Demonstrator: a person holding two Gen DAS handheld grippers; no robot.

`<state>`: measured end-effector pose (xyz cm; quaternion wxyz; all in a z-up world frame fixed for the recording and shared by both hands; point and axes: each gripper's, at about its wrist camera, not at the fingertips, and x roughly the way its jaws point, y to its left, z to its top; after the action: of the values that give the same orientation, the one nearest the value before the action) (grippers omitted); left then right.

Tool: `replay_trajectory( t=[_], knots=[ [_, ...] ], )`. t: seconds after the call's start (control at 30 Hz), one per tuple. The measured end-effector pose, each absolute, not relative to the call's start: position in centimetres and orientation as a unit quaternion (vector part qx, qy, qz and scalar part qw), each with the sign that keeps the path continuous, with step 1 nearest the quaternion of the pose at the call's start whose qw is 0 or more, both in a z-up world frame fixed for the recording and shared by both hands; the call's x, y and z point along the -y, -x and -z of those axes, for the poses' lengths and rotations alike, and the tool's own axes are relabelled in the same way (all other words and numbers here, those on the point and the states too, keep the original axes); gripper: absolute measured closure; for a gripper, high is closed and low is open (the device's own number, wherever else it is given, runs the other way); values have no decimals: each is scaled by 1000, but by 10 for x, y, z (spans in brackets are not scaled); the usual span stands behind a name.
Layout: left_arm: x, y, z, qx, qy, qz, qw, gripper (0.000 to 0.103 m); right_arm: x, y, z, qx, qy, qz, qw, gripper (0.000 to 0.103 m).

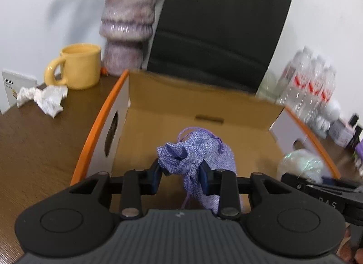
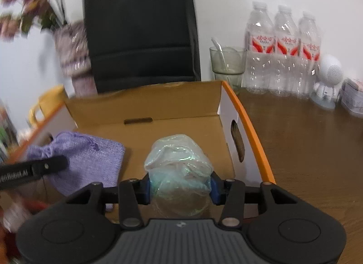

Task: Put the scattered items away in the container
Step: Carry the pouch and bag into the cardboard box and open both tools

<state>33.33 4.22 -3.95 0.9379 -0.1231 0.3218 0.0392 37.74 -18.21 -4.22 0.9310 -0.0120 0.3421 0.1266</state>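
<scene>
The purple pouch (image 1: 195, 157) is pinched by the left gripper (image 1: 181, 179), the shiny bag (image 2: 179, 168) by the right gripper (image 2: 180, 187); both are held over the near floor of the cardboard box (image 2: 145, 103), pouch on the left.

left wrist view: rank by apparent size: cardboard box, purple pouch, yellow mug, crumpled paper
1. cardboard box
2. purple pouch, though it is nearest the camera, so likely inflated
3. yellow mug and crumpled paper look about alike; not ranked.

Both grippers tilt downward, side by side: left gripper (image 1: 181, 175) jaws pinched narrow, right gripper (image 2: 180, 187) at its three o'clock, jaws wider.
</scene>
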Motion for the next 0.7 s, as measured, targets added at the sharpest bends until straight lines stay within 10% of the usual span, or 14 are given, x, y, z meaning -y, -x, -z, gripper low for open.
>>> replay_trajectory(
  t=[0.5,0.7],
  knots=[
    [-24,-279,36,-335,91,-20,938,59,187,-321,35,-368,17,-128,921,46],
    [-8,-248,-1,-264,55,-5,963,6,182,-290,9,-320,26,-148,935,3]
  ],
)
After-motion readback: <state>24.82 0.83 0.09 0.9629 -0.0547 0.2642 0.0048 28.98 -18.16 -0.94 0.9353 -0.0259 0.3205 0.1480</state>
